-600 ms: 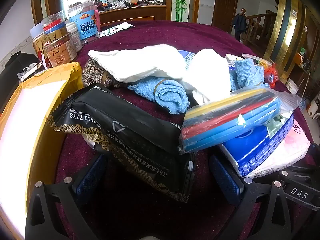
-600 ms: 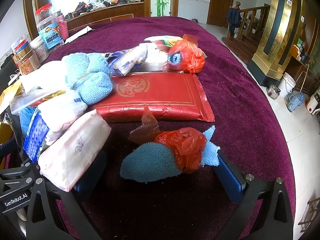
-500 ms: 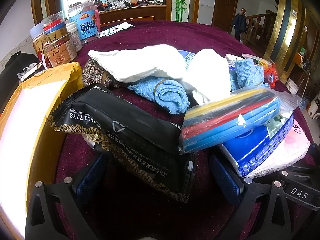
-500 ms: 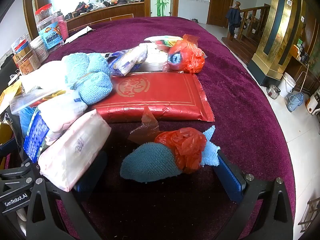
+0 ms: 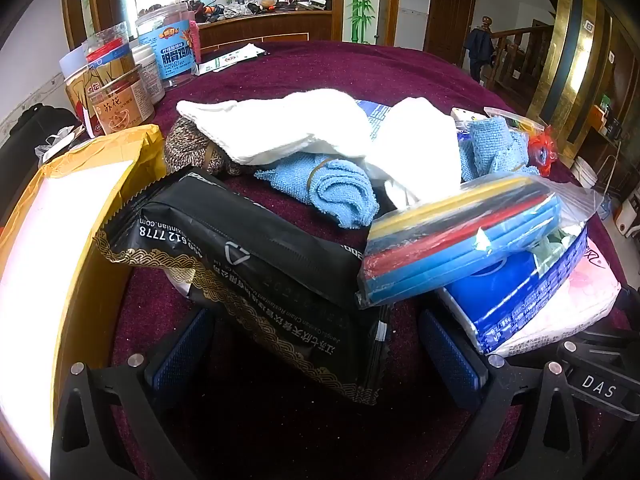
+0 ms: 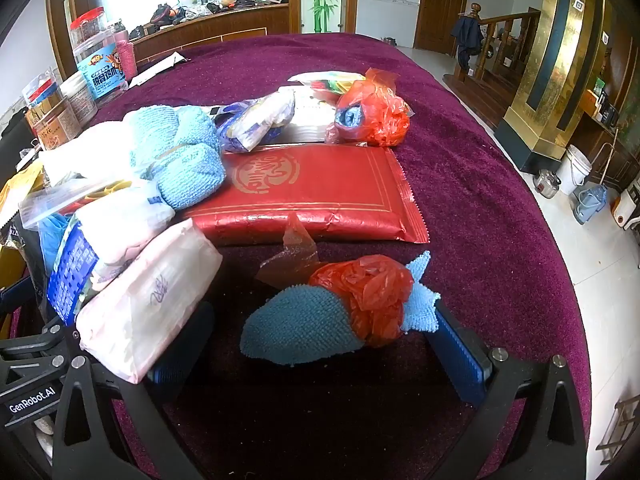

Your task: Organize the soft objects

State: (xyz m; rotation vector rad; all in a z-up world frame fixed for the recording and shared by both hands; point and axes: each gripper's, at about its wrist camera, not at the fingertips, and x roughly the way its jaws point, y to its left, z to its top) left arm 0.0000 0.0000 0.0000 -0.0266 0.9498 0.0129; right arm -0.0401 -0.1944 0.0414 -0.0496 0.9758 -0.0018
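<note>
Both tongs stand spread wide and pinch nothing. The right tongs (image 6: 320, 344) straddle a blue cloth bundle (image 6: 300, 326) wrapped in an orange plastic bag (image 6: 366, 294), which lies on the worktop (image 6: 480, 200) just in front of the red packet (image 6: 320, 188). Its right tip seems to touch one pad, though distortion makes that uncertain. Closing here could catch only slippery plastic and let the cloth slide out. The left tongs (image 5: 316, 356) straddle the black packet (image 5: 256, 268), whose far end carries the zip bag (image 5: 460, 232); lifting the packet could tip that bag off.
</note>
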